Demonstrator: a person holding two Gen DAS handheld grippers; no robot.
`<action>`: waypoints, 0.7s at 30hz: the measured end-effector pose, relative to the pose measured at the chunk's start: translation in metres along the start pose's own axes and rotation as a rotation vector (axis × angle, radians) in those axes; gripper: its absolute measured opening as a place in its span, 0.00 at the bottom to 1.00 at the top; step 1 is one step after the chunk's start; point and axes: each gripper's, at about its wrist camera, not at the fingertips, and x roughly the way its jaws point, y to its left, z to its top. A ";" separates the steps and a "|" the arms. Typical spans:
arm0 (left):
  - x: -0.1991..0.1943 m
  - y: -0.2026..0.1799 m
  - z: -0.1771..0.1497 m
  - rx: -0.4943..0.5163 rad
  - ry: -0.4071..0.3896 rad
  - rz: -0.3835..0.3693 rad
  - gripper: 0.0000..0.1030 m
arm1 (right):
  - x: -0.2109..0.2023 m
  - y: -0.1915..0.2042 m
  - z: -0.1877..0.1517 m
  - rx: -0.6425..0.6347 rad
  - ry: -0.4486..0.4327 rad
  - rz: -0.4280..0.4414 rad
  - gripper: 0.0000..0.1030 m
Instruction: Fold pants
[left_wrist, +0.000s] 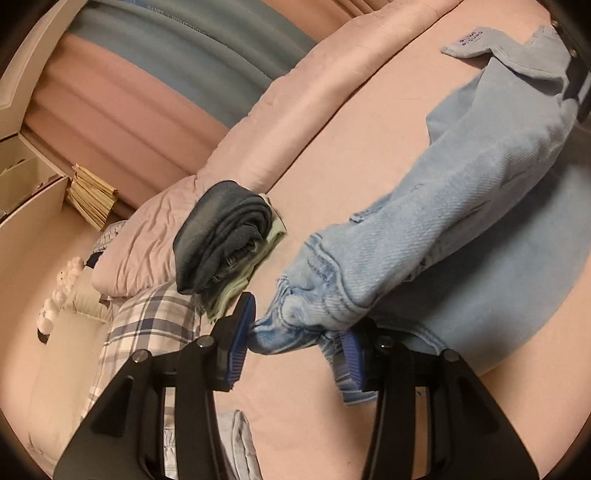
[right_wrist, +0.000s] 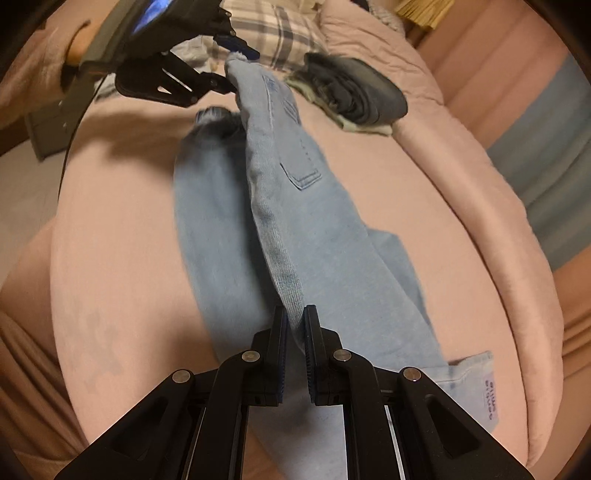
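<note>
Surface: pink bed sheet (right_wrist: 369, 184), smooth and matte, edged by a rolled pink quilt (left_wrist: 258, 122).
Pants: light-blue denim pants (right_wrist: 295, 229), twill weave, patch pocket showing; they lie along the bed, partly lifted into a ridge between the two grippers.
Long axis: in the right wrist view it runs from near centre to far left-centre; waistband far, hem near.
Left gripper (left_wrist: 295, 332): tilted downward, blue ribbed pads clasping bunched waistband denim.
Right gripper (right_wrist: 295, 328): pitched steeply down, jaws nearly together, pinching a thin denim fold at the leg end.
Stack: folded dark and pale-green clothes (left_wrist: 225, 243), far of the pants, beside a plaid cloth (left_wrist: 147, 325).
</note>
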 end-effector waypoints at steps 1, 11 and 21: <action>0.004 -0.004 -0.006 0.002 0.016 -0.016 0.44 | 0.001 0.006 -0.001 -0.006 0.004 0.007 0.10; 0.007 -0.018 -0.054 -0.016 0.148 -0.034 0.55 | 0.023 0.063 -0.016 -0.093 0.055 0.118 0.10; -0.032 0.000 0.003 -0.457 0.027 -0.242 0.65 | 0.013 -0.045 -0.036 0.454 0.019 0.186 0.10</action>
